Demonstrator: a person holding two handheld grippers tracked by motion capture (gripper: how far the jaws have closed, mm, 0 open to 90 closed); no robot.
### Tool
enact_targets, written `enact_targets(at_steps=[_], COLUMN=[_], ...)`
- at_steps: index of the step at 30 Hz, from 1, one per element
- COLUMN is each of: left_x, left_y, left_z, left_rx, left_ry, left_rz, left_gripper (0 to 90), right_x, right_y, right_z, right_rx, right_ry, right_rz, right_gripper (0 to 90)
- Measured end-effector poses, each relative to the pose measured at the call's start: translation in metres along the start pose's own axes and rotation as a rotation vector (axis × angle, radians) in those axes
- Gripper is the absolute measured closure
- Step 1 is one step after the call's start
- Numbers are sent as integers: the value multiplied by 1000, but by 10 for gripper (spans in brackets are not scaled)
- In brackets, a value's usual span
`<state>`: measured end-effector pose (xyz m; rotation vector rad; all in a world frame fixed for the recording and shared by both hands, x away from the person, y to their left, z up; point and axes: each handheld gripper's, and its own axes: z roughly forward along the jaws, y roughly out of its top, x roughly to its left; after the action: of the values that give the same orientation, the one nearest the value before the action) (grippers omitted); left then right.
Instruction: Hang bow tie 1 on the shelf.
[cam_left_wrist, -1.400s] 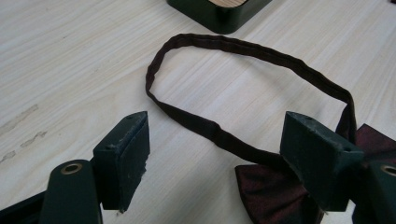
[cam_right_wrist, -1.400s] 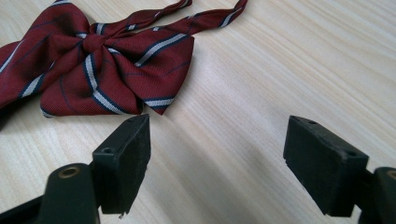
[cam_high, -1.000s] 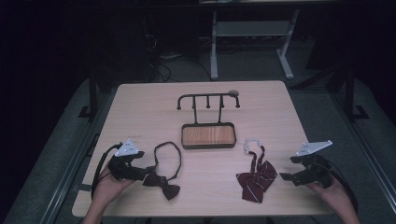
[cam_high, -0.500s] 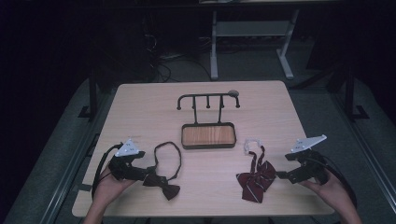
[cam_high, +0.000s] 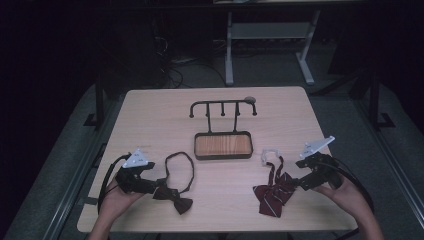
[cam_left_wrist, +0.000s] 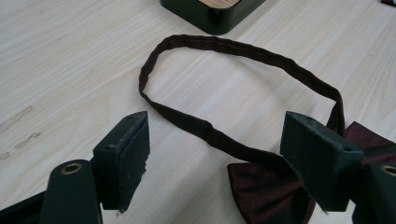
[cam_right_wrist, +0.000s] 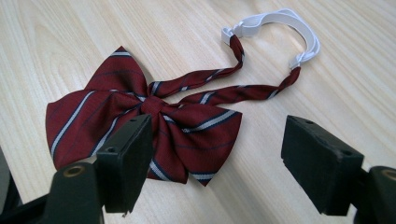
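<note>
A dark maroon bow tie (cam_high: 173, 198) with a looped neck strap (cam_left_wrist: 243, 51) lies at the front left of the table. My left gripper (cam_high: 150, 185) hovers just left of it, open, and its strap runs between the jaws (cam_left_wrist: 217, 154). A striped red bow tie (cam_high: 274, 192) with a white elastic band (cam_right_wrist: 285, 21) lies at the front right. My right gripper (cam_high: 299, 184) sits right beside it, open and holding nothing (cam_right_wrist: 217, 156), with its left jaw over the bow's edge.
A black hook rack (cam_high: 222, 106) stands on a tray with a wooden base (cam_high: 222, 145) at the table's middle. The light wooden table (cam_high: 150, 120) is bare around it. A grey metal stand (cam_high: 270, 35) sits on the floor beyond.
My right gripper has slid left toward the striped bow tie. My left gripper has barely moved. Both bow ties lie where they were.
</note>
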<state>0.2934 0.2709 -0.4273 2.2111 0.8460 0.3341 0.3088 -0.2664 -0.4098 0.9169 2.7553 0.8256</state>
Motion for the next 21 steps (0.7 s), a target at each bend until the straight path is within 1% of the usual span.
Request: enact_targets(at_steps=[3,4,7,8,12,14,19,21], left_x=[0,0,0,-1,0,0,0,0], left_y=[0,0,0,0,0,-1,0,0], left_z=[0,0,1,2,1,1,2,1], left_rx=[-4,-3,5,6,2,1,2,-3], left_ry=[2,2,0,-1,-1,-2,1,1], left_rz=[-5,-4,4,5,4,-3,5,5], left_gripper=[246,246,246,246,245,245,246,245], right_x=[0,-1,-1,-3,-6,-8,-13,-15], right_y=[4,9,13,18,26,30,39,43], right_z=[1,1,1,3,6,7,10,12], right_rx=[7,16,21,35,53,61,83,90], right_ry=[0,16,18,21,22,20,17,8], right_rz=[-7,-13,-19,-25,-27,-26,-37,-47], right_gripper=[259,318,325,352,380,388,422,440])
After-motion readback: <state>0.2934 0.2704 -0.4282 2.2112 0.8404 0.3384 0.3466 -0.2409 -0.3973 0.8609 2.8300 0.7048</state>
